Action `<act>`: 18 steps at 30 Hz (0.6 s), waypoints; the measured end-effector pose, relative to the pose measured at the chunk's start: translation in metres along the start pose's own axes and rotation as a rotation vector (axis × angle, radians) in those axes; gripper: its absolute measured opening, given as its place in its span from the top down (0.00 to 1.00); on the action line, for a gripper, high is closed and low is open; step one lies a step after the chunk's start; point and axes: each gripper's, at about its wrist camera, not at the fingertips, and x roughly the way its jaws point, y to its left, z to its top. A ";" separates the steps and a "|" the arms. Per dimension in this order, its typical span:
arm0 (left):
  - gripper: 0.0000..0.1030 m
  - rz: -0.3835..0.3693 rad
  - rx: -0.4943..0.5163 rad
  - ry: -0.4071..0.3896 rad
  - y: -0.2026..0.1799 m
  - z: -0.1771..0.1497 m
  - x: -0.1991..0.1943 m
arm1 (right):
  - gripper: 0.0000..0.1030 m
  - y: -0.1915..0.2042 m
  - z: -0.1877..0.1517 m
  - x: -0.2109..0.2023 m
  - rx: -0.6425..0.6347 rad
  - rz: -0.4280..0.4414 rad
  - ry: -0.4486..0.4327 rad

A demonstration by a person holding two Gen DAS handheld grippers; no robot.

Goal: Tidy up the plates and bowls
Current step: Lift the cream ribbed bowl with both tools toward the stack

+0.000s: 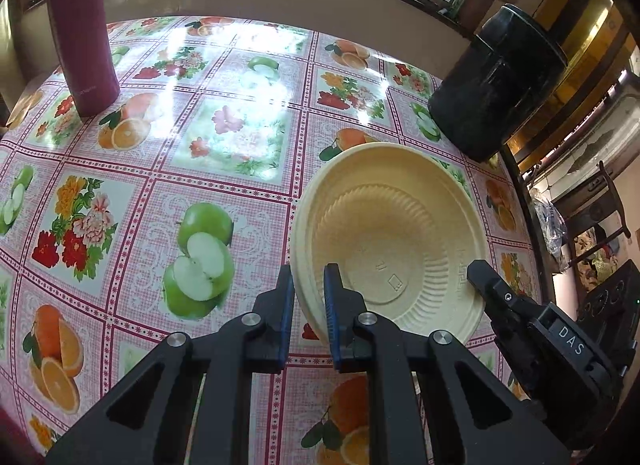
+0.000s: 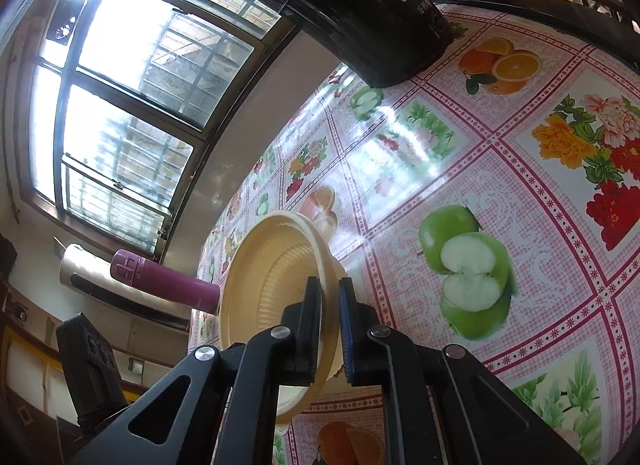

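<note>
A cream, ribbed, round bowl (image 1: 384, 241), a second nested inside it, is over the glossy fruit-patterned table (image 1: 168, 169). The left hand-held gripper (image 1: 308, 305) and right hand-held gripper (image 2: 330, 313) each clamp its thin rim.

The maroon flask (image 1: 82, 29) runs past the top edge in the left wrist view, its cap unseen. The black cylindrical container (image 2: 360, 9) is cropped at the top in the right wrist view. The embossed marks inside the cream bowl (image 1: 394, 233) are too faint to read. The bowl's near rim hides behind the left hand-held gripper (image 1: 307, 297).
</note>
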 end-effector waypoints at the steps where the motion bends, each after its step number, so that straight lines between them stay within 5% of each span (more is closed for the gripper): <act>1: 0.88 0.003 0.004 -0.010 0.002 -0.004 -0.005 | 0.92 0.002 -0.003 -0.002 -0.005 -0.001 0.003; 18: 0.88 0.117 0.093 -0.244 0.028 -0.080 -0.097 | 0.92 0.047 -0.084 -0.053 -0.140 0.065 0.009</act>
